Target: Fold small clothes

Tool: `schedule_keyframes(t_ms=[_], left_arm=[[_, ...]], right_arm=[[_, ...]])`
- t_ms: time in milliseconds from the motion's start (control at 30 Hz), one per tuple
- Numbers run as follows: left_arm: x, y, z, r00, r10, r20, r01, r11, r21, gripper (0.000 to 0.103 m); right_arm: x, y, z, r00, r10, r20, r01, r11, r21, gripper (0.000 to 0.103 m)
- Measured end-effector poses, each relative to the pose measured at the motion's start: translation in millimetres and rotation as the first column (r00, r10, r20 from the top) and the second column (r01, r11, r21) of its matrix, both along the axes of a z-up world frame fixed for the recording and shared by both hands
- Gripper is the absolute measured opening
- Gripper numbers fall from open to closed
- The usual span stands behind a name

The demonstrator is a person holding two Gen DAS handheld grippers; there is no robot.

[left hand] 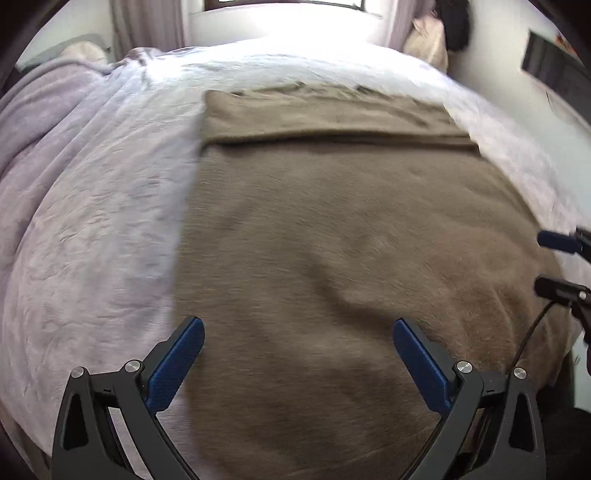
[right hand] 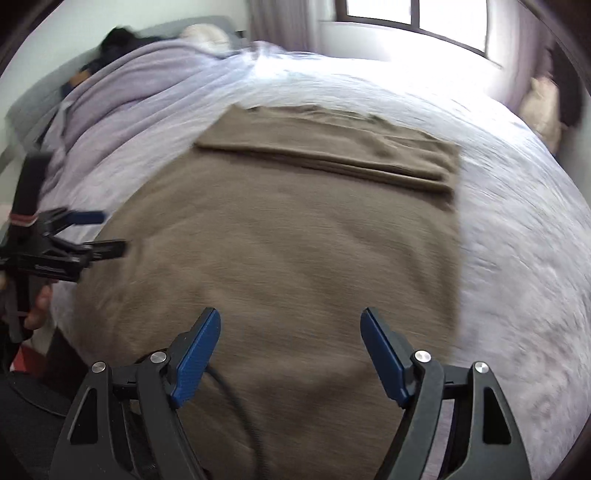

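A brown knit garment [left hand: 332, 229] [right hand: 280, 236] lies spread flat on the bed, its far end folded over into a band [left hand: 325, 114] [right hand: 332, 151]. My left gripper [left hand: 299, 328] hovers open over the garment's near left part, nothing between its blue pads. My right gripper [right hand: 290, 321] hovers open over the near right part, also with nothing between its pads. In the left wrist view the right gripper's fingertips [left hand: 554, 240] show at the right edge. In the right wrist view the left gripper [right hand: 99, 232] shows at the left edge, held by a hand [right hand: 37, 310].
The bed has a pale lilac sheet [left hand: 92, 221] [right hand: 524, 240]. A bunched lilac blanket [right hand: 140, 81] and pillows lie at the far left. A window [right hand: 413, 18] and curtains stand behind the bed. A black cable [right hand: 236, 398] runs under my right gripper.
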State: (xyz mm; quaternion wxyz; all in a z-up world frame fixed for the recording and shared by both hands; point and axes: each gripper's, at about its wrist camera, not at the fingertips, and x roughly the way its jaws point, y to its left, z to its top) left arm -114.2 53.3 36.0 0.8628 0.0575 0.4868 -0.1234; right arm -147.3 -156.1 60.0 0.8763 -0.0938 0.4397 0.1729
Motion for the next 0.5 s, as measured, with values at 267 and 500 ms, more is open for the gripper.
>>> schedule_keyframes(t_ms=[267, 500], left_arm=[[-24.4, 24.0, -26.1, 0.999, 0.025, -0.029, -0.022, 0.994, 0.109, 0.103], [-44.0, 50.1, -14.5, 0.997, 0.056, -0.059, -0.053, 0.997, 0.056, 0.103]], right_arm=[[-12.8, -20.7, -37.0, 0.999, 0.014, -0.049, -0.020, 0.992, -0.125, 0.082], [-27.5, -36.5, -30.7, 0.998, 0.029, -0.058, -0.040, 0.979, -0.202, 0.082]])
